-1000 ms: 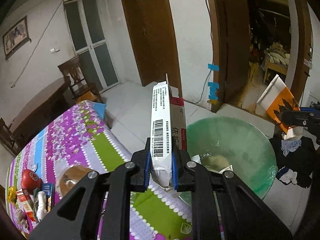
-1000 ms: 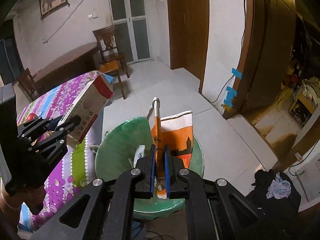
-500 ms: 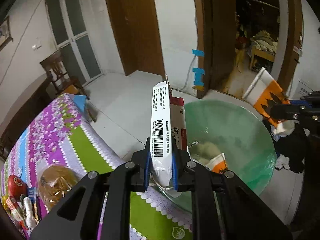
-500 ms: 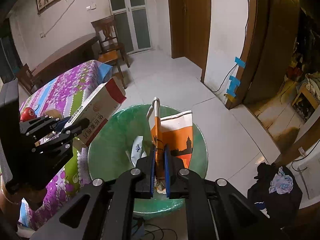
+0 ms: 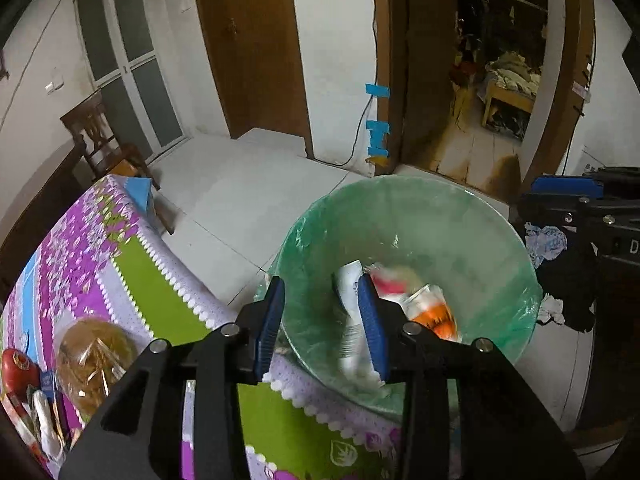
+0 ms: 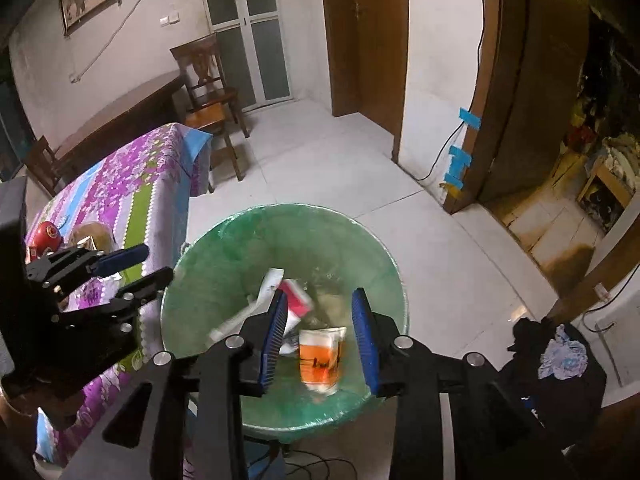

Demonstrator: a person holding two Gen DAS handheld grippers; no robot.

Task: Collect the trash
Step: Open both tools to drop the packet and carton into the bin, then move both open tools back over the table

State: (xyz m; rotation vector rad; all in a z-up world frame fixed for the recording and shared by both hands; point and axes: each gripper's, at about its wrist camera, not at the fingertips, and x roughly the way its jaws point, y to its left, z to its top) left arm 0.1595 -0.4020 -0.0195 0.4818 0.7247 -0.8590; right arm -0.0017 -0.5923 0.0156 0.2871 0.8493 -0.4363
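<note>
1. Left gripper (image 5: pixel 322 304): jaws opening, pads apart, clamped on nothing, tilted down over the near rim of the bin (image 5: pixel 492 200).
2. White carton (image 5: pixel 352 320), blurred, just beside the right-hand pad inside the bin below; contact with that pad cannot be told.
3. Right gripper (image 6: pixel 320 312): jaws opening too, pads apart with nothing pressed between them, pointed down into the same green-lined bin (image 6: pixel 224 232).
4. Orange and white bag (image 6: pixel 320 356) below and between the right gripper's pads, lying in the bin.
5. Red and white carton (image 6: pixel 294 300) just beyond the right gripper's left-hand pad, also in the bin.
6. Flowered tablecloth (image 5: pixel 100 248) to the left of both grippers, touching the bin's rim.
</note>
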